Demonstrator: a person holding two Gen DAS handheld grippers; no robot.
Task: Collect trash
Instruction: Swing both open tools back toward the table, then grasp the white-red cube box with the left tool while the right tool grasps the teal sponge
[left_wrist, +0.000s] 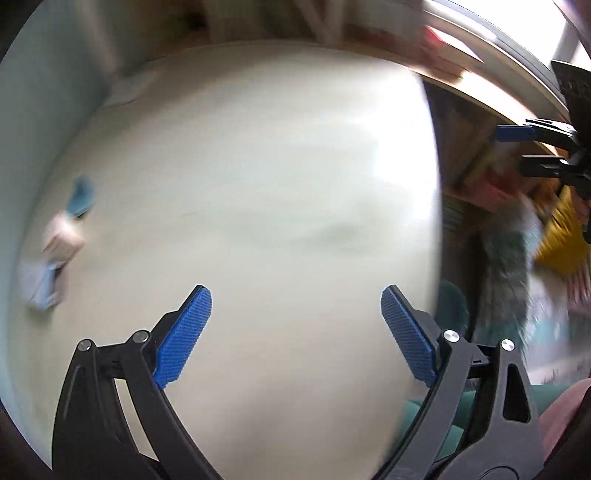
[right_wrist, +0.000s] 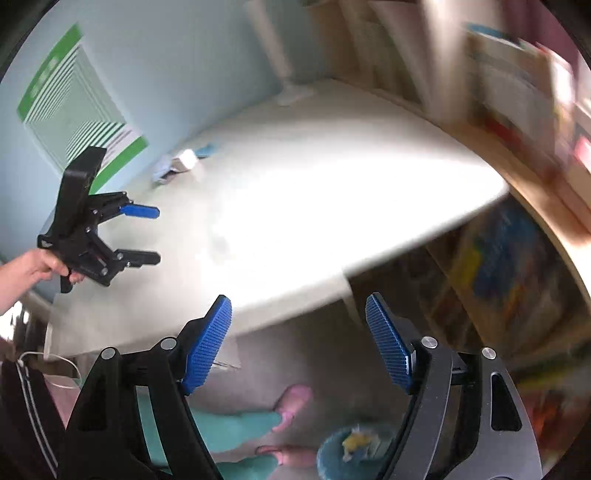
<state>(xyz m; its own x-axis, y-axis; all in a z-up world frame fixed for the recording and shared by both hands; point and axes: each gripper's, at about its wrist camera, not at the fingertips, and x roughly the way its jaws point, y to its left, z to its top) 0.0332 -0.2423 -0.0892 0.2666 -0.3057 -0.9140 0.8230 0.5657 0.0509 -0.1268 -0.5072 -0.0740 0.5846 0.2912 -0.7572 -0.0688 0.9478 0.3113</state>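
Note:
The left wrist view is blurred. My left gripper (left_wrist: 295, 325) hangs open over the white table (left_wrist: 277, 147) with nothing between its blue pads. Small scraps lie by the wall at the table's left edge: a teal piece (left_wrist: 79, 197), a pale box (left_wrist: 61, 236) and a light blue piece (left_wrist: 40, 284). The right wrist view shows the same scraps (right_wrist: 184, 162) far off by the wall. My right gripper (right_wrist: 297, 325) is open and empty past the table's near edge, above a light blue bin (right_wrist: 354, 450) with trash in it. A hand (right_wrist: 33, 269) holds the left gripper (right_wrist: 147, 234) over the table.
The person's teal trouser legs (right_wrist: 236, 428) and pink slippers (right_wrist: 295, 398) stand on the floor beside the bin. A crowded bookshelf (right_wrist: 517, 147) runs along the right. A green poster (right_wrist: 74, 110) hangs on the pale blue wall, and a white post (right_wrist: 291, 92) stands at the table's back.

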